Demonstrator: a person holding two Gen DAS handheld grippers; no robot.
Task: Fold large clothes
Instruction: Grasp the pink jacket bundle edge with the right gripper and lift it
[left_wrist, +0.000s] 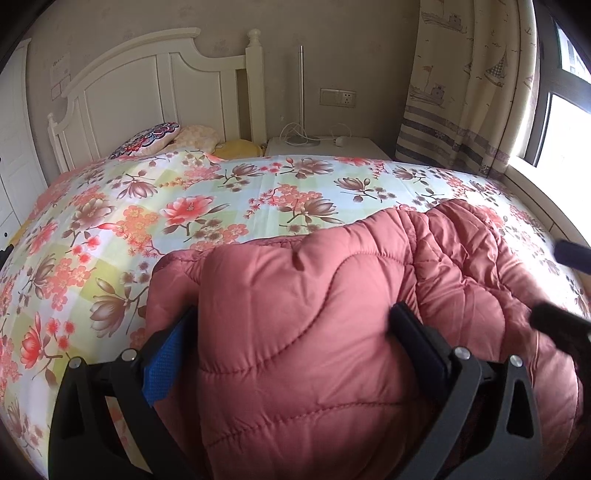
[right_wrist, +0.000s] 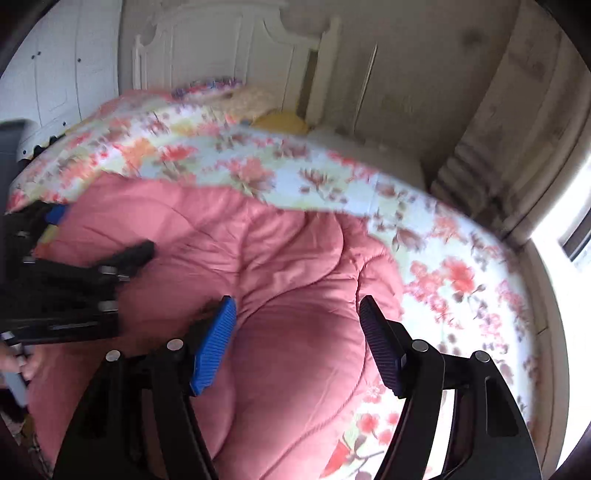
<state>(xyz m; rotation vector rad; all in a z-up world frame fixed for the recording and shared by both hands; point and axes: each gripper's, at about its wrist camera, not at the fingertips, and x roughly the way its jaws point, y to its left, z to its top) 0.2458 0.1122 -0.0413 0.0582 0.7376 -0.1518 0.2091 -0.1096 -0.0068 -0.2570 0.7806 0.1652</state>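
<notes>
Pink quilted jacket (left_wrist: 295, 332) fills the foreground of the left wrist view, bulked up between the left gripper (left_wrist: 291, 332) fingers; pads sit wide apart w/ a fat fold of padding bulging up between them, blue pad (left_wrist: 164, 363) against the fabric on one side, black finger on the other. Looks like a wide clamp on the thick fold, prob to pin that side so the folded stack doesn't spring back. Jacket lies on the floral bedsheet (left_wrist: 184, 206), toward the near/window side of the bed, partly folded over itself, puffy and lumpy, not flat. Right gripper (right_wrist: 295, 339) hangs over the jacket's right edge, jaws parted, pads not pressing the cloth, nothing pinched; view is motion-blurred. Judging by that, right side is let go or not yet gripped, free to go for the next edge. Left gripper also shows at the left edge of the right wrist view, w/ a bit of the person's hand (right_wrist: 18, 363) behind. Headboard (left_wrist: 147, 85), pillows (left_wrist: 155, 138), curtain (left_wrist: 461, 92) behind, not involved.
</notes>
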